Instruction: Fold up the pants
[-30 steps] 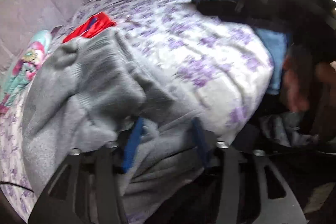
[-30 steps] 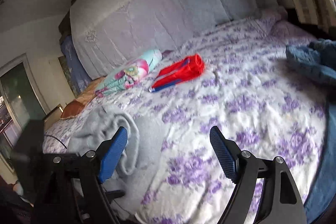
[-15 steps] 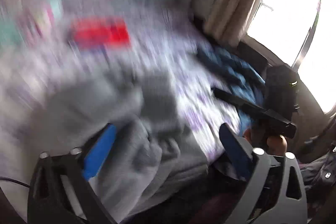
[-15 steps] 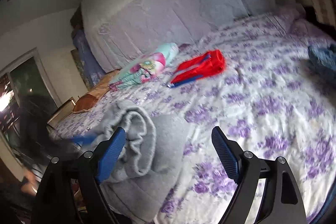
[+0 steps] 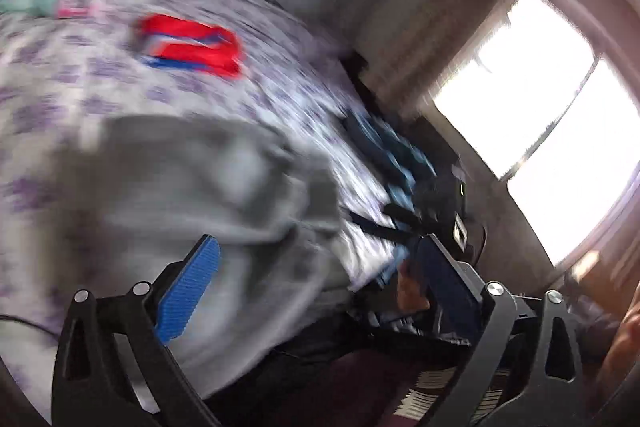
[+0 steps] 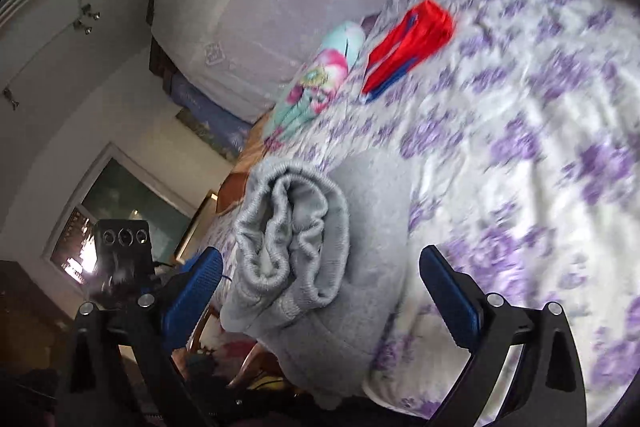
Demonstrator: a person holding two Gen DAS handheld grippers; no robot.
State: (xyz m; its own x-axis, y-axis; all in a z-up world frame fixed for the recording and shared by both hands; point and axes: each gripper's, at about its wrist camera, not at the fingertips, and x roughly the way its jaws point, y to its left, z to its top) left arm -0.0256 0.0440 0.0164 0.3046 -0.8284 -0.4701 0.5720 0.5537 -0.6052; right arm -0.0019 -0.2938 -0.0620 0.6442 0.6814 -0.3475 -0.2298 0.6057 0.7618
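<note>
Grey sweatpants lie bunched at the near edge of the bed, the elastic waistband gathered on top and part hanging over the edge. They show blurred in the left wrist view. My left gripper is open and empty, just above the pants' near edge. My right gripper is open and empty, its fingers either side of the bunched waistband, not touching it.
The bed has a white sheet with purple flowers. A folded red garment and a turquoise patterned bundle lie farther back by the headboard. Blue clothes sit at the bed's right side near a bright window.
My left gripper let go of the grey pants, opened wide and swung right. My right gripper tilted and moved closer over the bunched waistband.
</note>
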